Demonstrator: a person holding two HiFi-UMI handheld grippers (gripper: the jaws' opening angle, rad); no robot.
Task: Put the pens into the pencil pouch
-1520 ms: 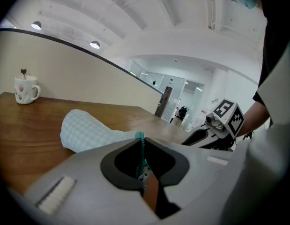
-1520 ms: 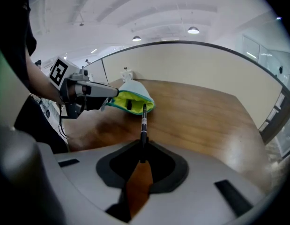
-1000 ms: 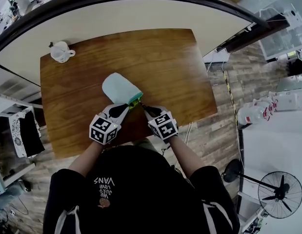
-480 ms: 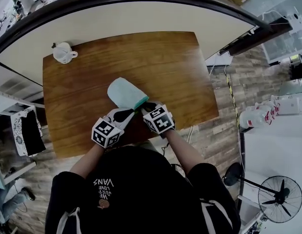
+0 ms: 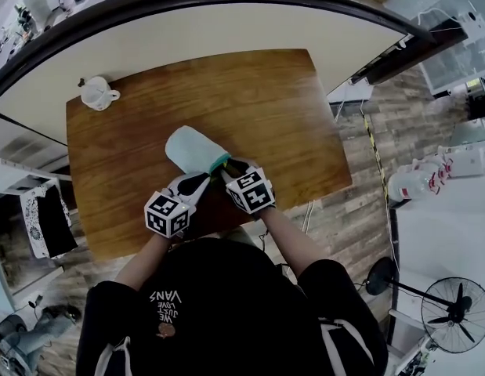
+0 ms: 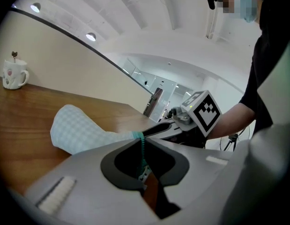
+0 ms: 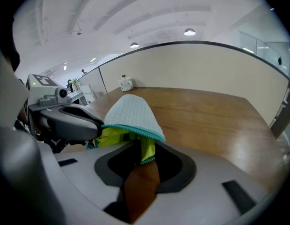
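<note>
pencil pouch (image 5: 195, 149) flat on counter (image 5: 266, 100), middle, mouth toward near edge | soft, light, floppy cloth, probably sags shut, best held by stiffer zip rim | left claw (image 6: 143, 143) pinched tight on zipper edge (image 6: 141, 153) | right claw (image 7: 144, 146) opening, yellow-green lining (image 7: 114, 137) loose between jaws

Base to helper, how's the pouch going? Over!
Left gripper shut on pouch edge. Right gripper opening, pouch lip between jaws. Mug far off, not blocking.
</note>
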